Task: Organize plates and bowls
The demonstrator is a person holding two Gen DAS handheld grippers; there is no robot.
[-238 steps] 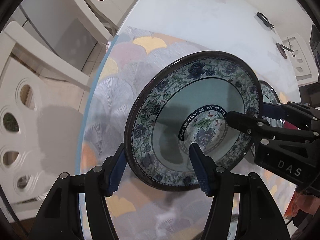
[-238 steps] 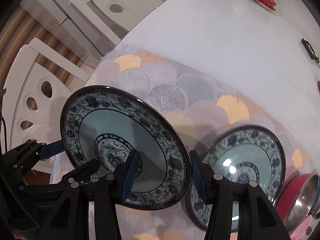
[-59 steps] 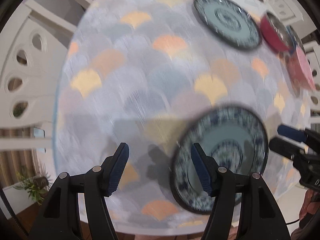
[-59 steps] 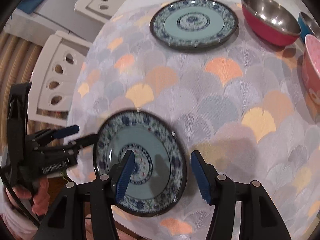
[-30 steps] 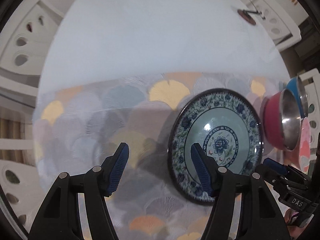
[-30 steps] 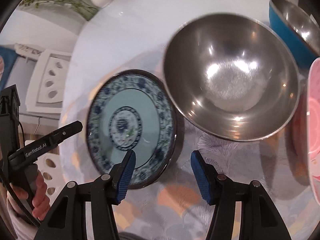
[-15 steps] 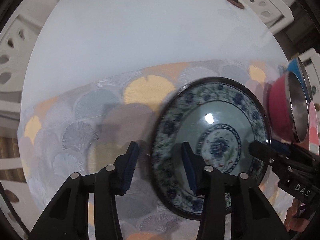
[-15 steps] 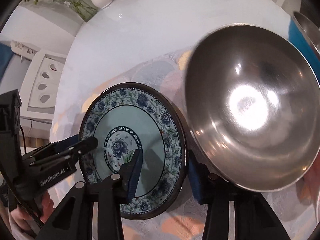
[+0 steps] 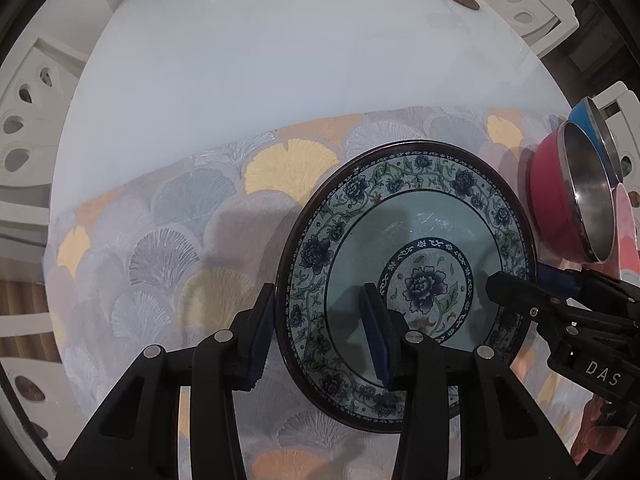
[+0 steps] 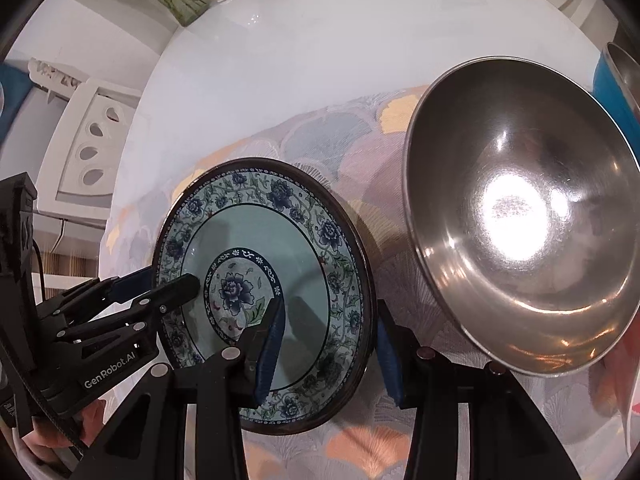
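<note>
A round plate (image 9: 424, 220) with a blue floral pattern and a dark rim lies on the patterned tablecloth (image 9: 168, 240); whether it is lifted I cannot tell. My left gripper (image 9: 316, 334) is shut on its left rim, one pad outside and one on the inner face. My right gripper (image 10: 328, 350) is shut on the opposite rim of the plate (image 10: 256, 224) in the same way. Each view shows the other tool: the right gripper (image 9: 520, 278) at the plate's far side, the left gripper (image 10: 168, 280) over the plate's left rim, held by a hand.
A red bowl with a steel inside (image 9: 552, 208) sits just right of the plate, and it looms large as the steel bowl (image 10: 520, 208). Behind it are a blue bowl (image 9: 584, 116) and a pink bowl (image 9: 626, 216). White chairs (image 9: 24, 100) ring the glossy white table (image 9: 280, 60).
Both grippers came down closer to the plate beside the red bowl, and their jaws narrowed from wide apart onto its opposite rims.
</note>
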